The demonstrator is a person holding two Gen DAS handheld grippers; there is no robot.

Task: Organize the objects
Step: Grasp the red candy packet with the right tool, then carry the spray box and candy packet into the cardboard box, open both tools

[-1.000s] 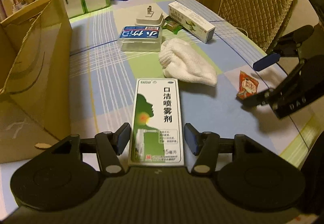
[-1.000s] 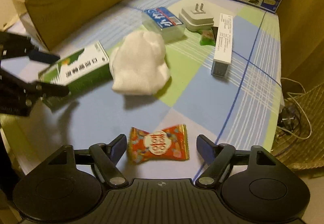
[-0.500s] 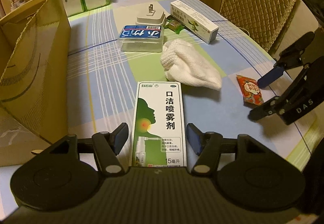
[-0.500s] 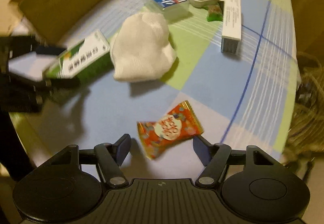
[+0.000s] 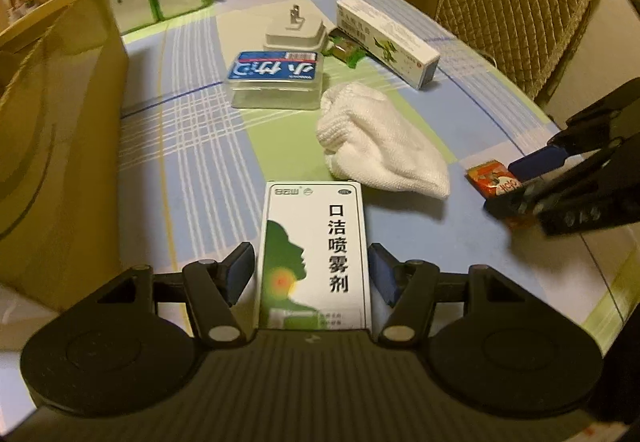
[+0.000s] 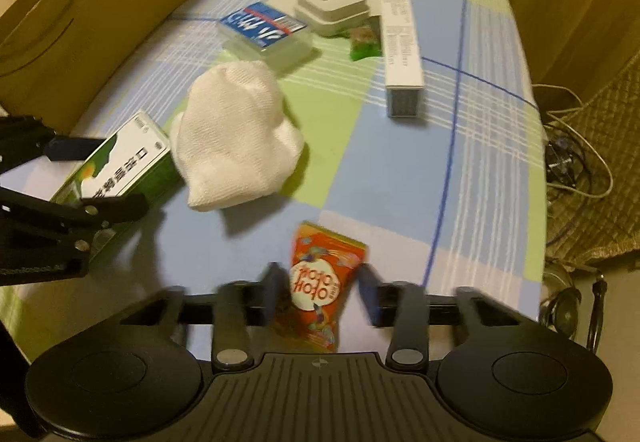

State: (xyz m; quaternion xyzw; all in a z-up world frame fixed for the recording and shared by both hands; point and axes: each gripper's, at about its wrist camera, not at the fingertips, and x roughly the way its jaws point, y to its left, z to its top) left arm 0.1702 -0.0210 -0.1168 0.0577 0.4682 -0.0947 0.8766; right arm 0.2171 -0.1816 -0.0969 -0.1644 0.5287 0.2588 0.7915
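Spray box (image 5: 314,254): light, stiff; best gripped by long sides.
Left gripper (image 5: 312,274): spread around it.
Right gripper (image 6: 320,292): spread around snack packet (image 6: 320,282), crinkly.

A smooth printed cloth in pale checks covers the bench (image 5: 192,162). The throat spray box (image 5: 314,254) is glossy printed card, catching the light. The white towel (image 6: 236,134) is soft looped cloth, rough and matt. The candy wrapper (image 6: 320,282) is shiny crinkled foil. The clear case (image 5: 276,86) is see-through plastic under a glossy blue label; the white plug (image 5: 294,34) is smooth matt plastic. The paper bag (image 5: 52,130) at the bench's left edge is matt brown kraft. Both tools, left (image 5: 312,274) and right (image 6: 320,292), are matt black plastic with ribbed tops.
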